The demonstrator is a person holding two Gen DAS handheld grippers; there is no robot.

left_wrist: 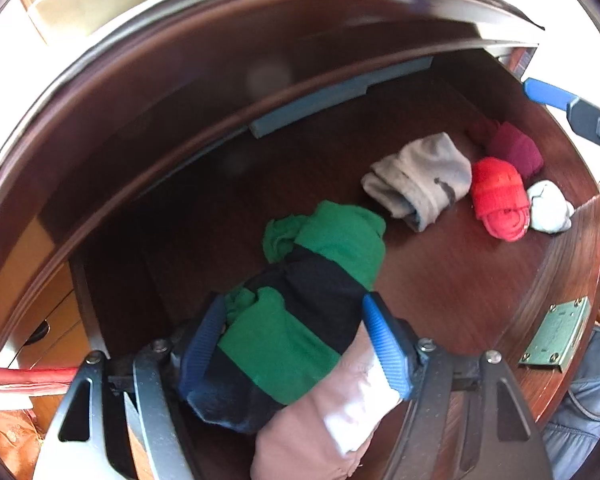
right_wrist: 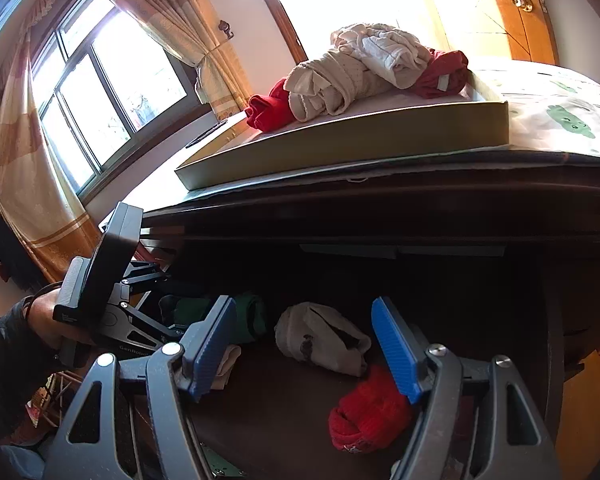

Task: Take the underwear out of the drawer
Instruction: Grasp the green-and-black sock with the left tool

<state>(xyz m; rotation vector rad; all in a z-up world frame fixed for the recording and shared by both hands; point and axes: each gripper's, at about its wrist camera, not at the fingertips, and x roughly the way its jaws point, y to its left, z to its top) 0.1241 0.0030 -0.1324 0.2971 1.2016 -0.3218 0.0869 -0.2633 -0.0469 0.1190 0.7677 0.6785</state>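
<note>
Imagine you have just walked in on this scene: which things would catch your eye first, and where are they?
First, the green and black striped underwear, lying in the open drawer between the fingers of the left gripper. Next, the bright red rolled sock near the drawer's right end, beside a grey bundle. Above, a pile of pale and red clothes sits on a tray.

The pink garment (left_wrist: 300,432) runs off the bottom edge, its shape unreadable.

"GenRobo…" partly legible on left gripper (right_wrist: 168,326)
</note>
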